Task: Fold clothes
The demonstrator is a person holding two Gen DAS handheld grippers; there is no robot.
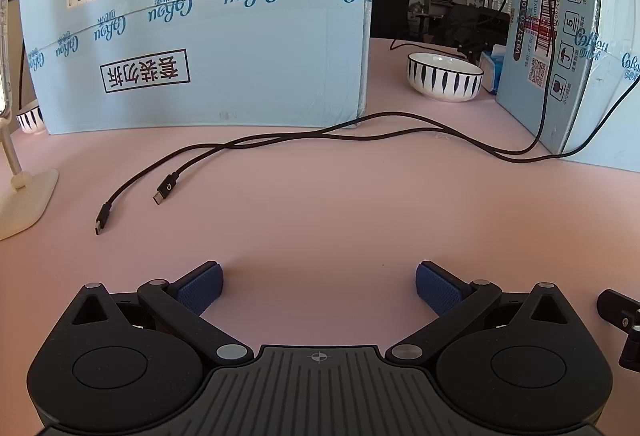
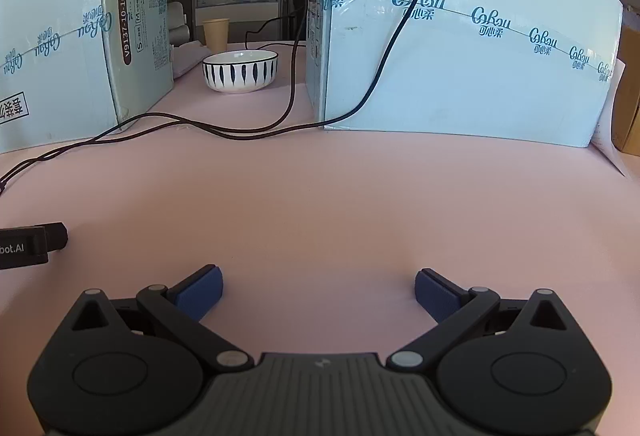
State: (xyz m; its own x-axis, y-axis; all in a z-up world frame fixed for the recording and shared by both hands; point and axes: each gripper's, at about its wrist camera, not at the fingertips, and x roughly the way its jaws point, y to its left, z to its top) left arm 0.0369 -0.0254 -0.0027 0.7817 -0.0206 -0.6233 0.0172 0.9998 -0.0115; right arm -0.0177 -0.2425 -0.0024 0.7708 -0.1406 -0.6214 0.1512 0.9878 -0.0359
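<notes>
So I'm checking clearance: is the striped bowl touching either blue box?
Apart. Right wrist view shows pink table between bowl and both boxes.

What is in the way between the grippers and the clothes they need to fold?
No clothes show in either view, so this can't be judged. Both the left gripper and the right gripper are open over bare pink table. Ahead lie only black cables, a striped bowl and blue boxes.

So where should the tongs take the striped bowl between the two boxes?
Probably at the near rim of the striped bowl, coming from above: it stands upright and open, too wide to span, so one finger goes inside the wall and one outside. The cables pass just right of it.
</notes>
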